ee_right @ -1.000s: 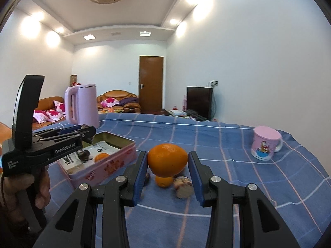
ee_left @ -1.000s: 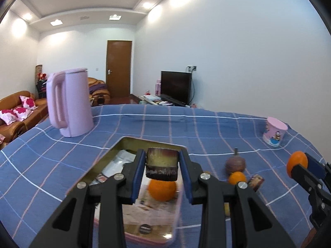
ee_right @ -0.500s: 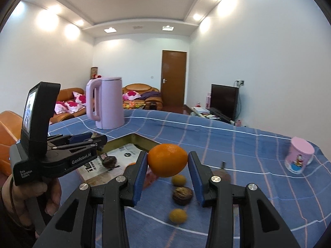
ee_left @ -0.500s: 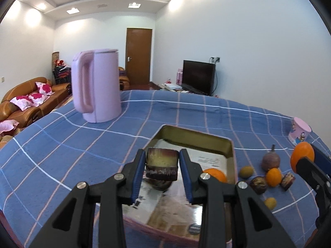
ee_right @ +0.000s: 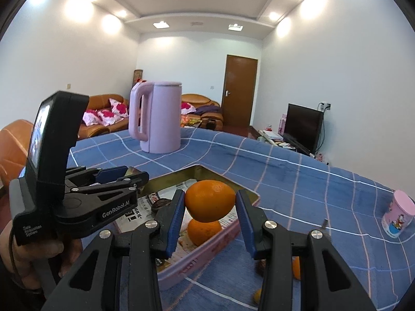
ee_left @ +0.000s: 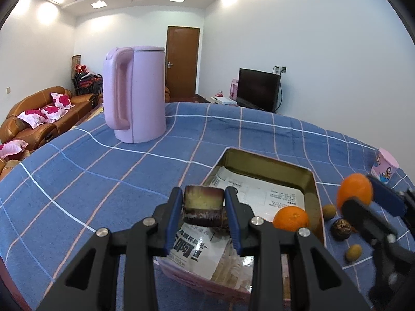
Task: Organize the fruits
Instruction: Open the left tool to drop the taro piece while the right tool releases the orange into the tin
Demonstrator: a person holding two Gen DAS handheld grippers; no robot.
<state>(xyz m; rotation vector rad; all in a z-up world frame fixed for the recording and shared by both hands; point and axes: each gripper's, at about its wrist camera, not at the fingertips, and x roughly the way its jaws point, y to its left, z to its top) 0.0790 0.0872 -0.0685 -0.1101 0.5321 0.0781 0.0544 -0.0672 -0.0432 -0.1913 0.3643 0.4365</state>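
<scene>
Left wrist view: left gripper (ee_left: 203,203) clamped on a short cut chunk of dark-skinned cane with a pale yellow-green face (ee_left: 203,202), held above the near end of the rectangular gold-lined tin tray with pink outer wall (ee_left: 312,181). Printed white paper sheet (ee_left: 262,194) lining the tray floor. One round orange (ee_left: 291,217) inside the tray at 3 o'clock from the chunk. Outside the tray, at 3 to 4 o'clock on the blue checked tablecloth (ee_left: 103,176): two small olive-green fruits (ee_left: 329,211) and one dark wrinkled round fruit (ee_left: 341,228). Right gripper (ee_left: 363,194) at the right edge, gripping a second orange (ee_left: 354,190). One lilac plastic kettle (ee_left: 135,94) at 11 o'clock, one pink cartoon cup (ee_left: 386,165) at 2 o'clock.

Right wrist view: right gripper (ee_right: 210,206) squeezing a smooth, bright held orange (ee_right: 209,200) above the tray's (ee_right: 202,248) near corner. Tray orange (ee_right: 204,231) directly beneath, at 6 o'clock. Left gripper (ee_right: 129,177) at 9 o'clock over the tray, pressed onto the chunk, mostly hidden. Kettle (ee_right: 158,119) at 11 o'clock, cup (ee_right: 398,213) at 3 o'clock.
</scene>
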